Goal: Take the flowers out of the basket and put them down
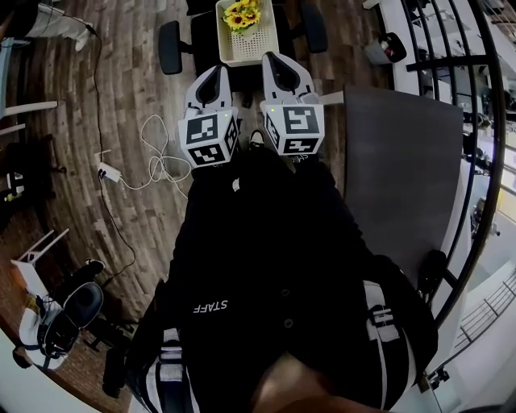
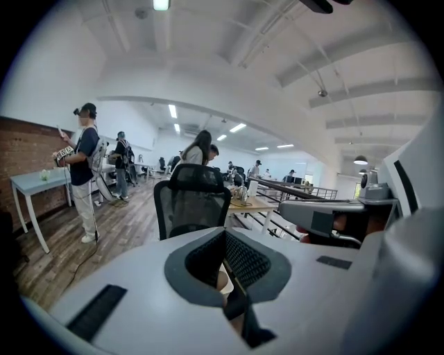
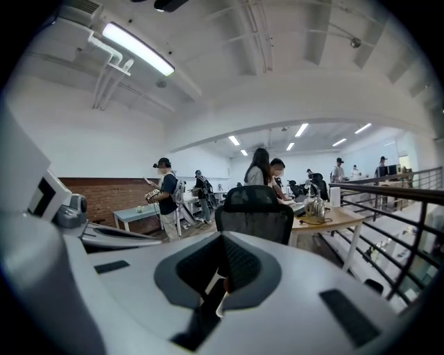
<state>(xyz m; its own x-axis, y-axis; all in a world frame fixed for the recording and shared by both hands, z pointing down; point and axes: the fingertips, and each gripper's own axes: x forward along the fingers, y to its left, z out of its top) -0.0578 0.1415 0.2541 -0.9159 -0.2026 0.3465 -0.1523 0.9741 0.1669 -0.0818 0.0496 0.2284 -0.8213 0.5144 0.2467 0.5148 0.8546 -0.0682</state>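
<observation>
Step in hand: the approach, judged from the layout; both tongs sit side by side short of the basket and nothing has been picked up yet
Left gripper (image 1: 216,73): jaws together, nothing between the pads
Right gripper (image 1: 276,60): jaws together too, and empty; it is just beside the left gripper, with its tip a little nearer the basket
Flowers (image 1: 243,14): a bunch of yellow sunflowers with green leaves at the far end of the basket, straight ahead of both tips and apart from them
Basket (image 1: 266,47): white with perforated walls, ahead of both tips, apparently on the seat of a black chair (image 1: 170,47) whose armrests stand to either side
Doing it well: both pairs of jaws should open before they cross the near rim, since closed tips would only push the bunch or the basket. The bunch is best taken low, at the stems rather than the heads, though the stems cannot be made out from here. The basket looks light, so the other gripper may need to steady its wall while the bunch lifts clear of the rim
Setting down: the grey table (image 1: 395,161) lies to the right of the right gripper
Writing: "STAFF" (image 1: 210,306) in white on the person's dark top, behind both grippers
Other marks: the cubes carry black-and-white square patterns, no letters; no brand can be read on the basket
</observation>
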